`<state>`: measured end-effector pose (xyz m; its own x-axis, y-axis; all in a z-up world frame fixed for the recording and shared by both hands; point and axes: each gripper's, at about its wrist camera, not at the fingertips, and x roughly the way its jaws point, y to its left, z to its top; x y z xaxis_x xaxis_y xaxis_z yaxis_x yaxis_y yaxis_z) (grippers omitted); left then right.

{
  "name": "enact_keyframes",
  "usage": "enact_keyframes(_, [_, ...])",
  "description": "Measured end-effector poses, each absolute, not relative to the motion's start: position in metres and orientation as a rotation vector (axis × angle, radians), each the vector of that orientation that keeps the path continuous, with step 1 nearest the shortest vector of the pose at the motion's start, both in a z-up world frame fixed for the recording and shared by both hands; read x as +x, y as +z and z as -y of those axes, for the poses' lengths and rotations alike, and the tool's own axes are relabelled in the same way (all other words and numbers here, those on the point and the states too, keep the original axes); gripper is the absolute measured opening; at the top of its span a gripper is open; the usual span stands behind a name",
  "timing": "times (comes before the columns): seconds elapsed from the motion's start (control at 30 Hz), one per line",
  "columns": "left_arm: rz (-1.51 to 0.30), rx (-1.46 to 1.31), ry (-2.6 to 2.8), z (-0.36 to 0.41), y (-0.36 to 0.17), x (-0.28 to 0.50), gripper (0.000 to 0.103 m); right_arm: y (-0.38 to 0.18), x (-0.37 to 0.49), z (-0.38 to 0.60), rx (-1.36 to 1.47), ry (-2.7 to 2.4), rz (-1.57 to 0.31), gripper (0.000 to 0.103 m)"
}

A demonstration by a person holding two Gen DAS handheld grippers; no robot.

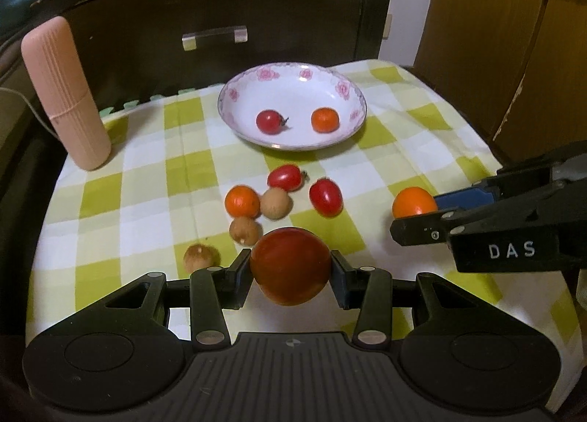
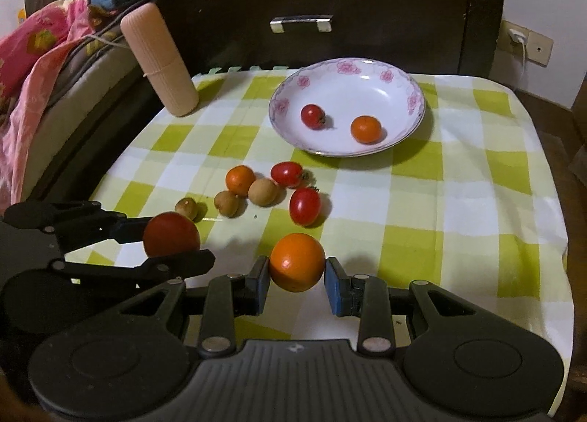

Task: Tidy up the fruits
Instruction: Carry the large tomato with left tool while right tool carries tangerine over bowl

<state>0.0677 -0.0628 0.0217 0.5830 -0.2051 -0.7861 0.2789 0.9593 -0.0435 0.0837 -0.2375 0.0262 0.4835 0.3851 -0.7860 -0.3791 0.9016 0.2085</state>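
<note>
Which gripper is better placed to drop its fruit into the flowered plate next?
Right, narrowly. The right gripper holds an orange fruit with bare cloth up to the plate; the left gripper's path crosses the loose fruit cluster.

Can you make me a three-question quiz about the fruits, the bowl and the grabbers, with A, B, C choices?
1. Where is the pink ribbed case?
A. In the bowl
B. At the far left corner of the checked cloth, leaning
C. Between the right gripper's fingers

2. How many fruits lie in the flowered bowl?
A. Two
B. Four
C. None

3. What is the left gripper doing?
A. Hanging open and empty
B. Pressing on the bowl
C. Gripping a dark red tomato

Answers:
1 B: the case leans at the cloth's far left edge.
2 A: one red tomato and one orange fruit sit in the bowl.
3 C: both pads press the tomato's sides, while the right gripper grips an orange one.
</note>
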Motion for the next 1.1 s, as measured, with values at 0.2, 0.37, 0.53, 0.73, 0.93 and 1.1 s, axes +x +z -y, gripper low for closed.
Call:
enact_keyframes(0.2, [-0.893,0.086,-0.296,0.065,0.023,0.083,0.052,0.025,0.093,0.237,-0.010,0.444,-0.961,0.031])
enact_keyframes(0.37, [-0.877,0.089,-0.305,0.069,0.027,0.096,0.052,0.027,0.100,0.235,-0.020,0.434,-0.955,0.031])
enact_keyframes(0.53, [-0.865,0.075,-0.304,0.071,0.029,0.112,0.052,0.029,0.112,0.236,-0.017,0.412,-0.944,0.031])
enact_keyframes(0.73, [-0.846,0.071,-0.299,0.072,0.031,0.135,0.052,0.034,0.135,0.238,-0.007,0.395,-0.923,0.031])
enact_keyframes(0.93, [-0.835,0.081,-0.295,0.076,0.028,0.161,0.051,0.032,0.157,0.236,-0.016,0.400,-0.901,0.031])
enact_keyframes(1.1, [-0.842,0.088,-0.299,0.081,0.020,0.183,0.051,0.025,0.176,0.238,-0.020,0.377,-0.896,0.031])
